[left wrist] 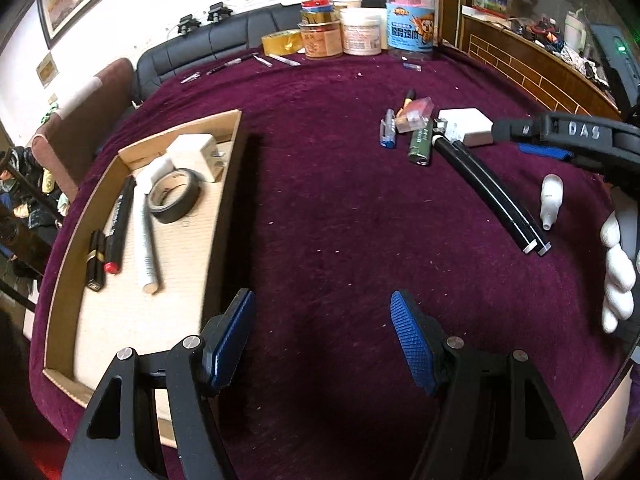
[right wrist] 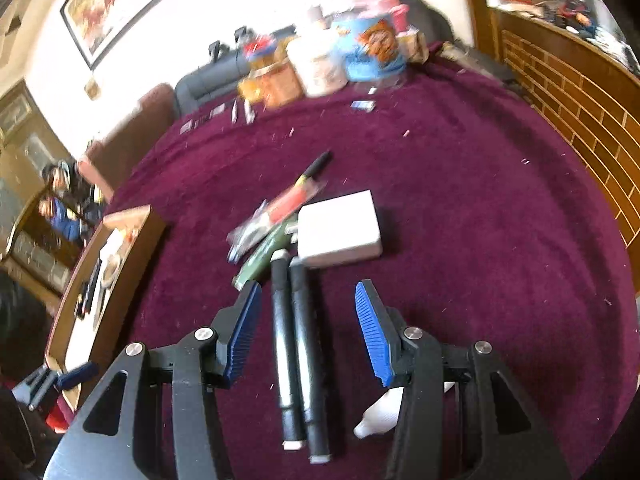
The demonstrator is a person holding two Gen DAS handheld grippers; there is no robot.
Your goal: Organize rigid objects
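Right gripper (right wrist: 307, 330) straddles the two black markers (right wrist: 298, 356); left gripper (left wrist: 322, 338) hangs back, empty.

In the right wrist view the markers lie side by side at lower centre, long axis running up the frame along the fingers, between pads set wide apart; the left gripper's pads are also spread, over bare cloth; the cardboard tray (left wrist: 226, 184), likely destination, sits at left.

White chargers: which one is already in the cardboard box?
The white charger with its prongs showing, at the cardboard box's far end behind the tape roll. The other white charger lies on the purple cloth.
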